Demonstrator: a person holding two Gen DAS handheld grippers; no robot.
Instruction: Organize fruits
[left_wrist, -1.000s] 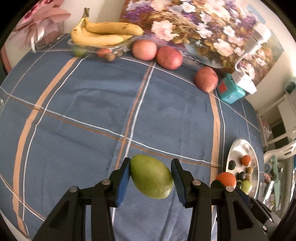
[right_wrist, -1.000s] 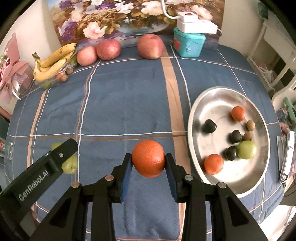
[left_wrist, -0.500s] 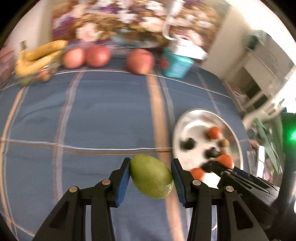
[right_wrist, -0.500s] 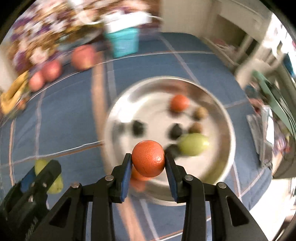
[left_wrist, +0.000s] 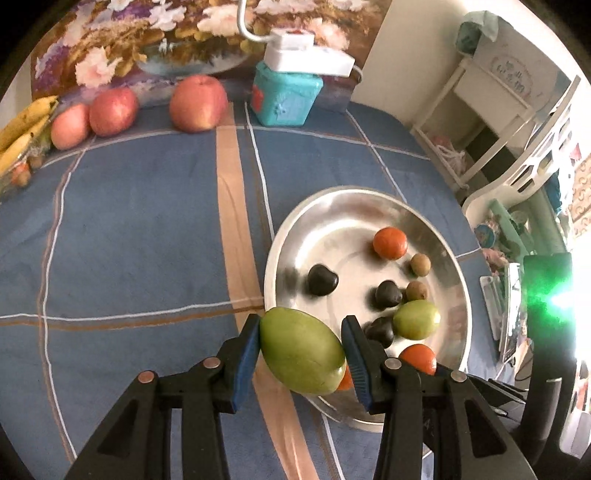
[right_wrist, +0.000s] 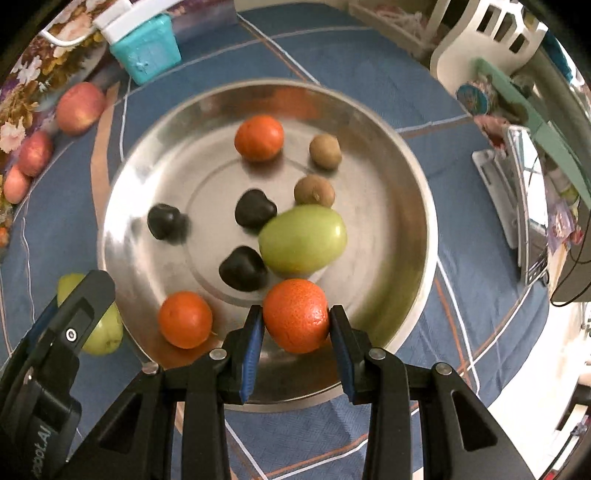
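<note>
Counts by kind, both wrist views combined. One round metal tray (right_wrist: 406, 177). In it: two oranges (right_wrist: 259, 138), three dark plum-like fruits (right_wrist: 255, 208), two small brown fruits (right_wrist: 325, 146) and one green fruit (right_wrist: 303, 238). Held above the tray: one more orange (right_wrist: 295, 314) in the right gripper (right_wrist: 295, 328) and one more green fruit (left_wrist: 301, 350) in the left gripper (left_wrist: 301, 354) (two grippers in all). Along the back of the table: three red apples (left_wrist: 198, 103), one bunch of bananas (left_wrist: 22, 127) (fingers partly cut off by the frame edge, so uncounted) and one teal box (left_wrist: 286, 98).
</note>
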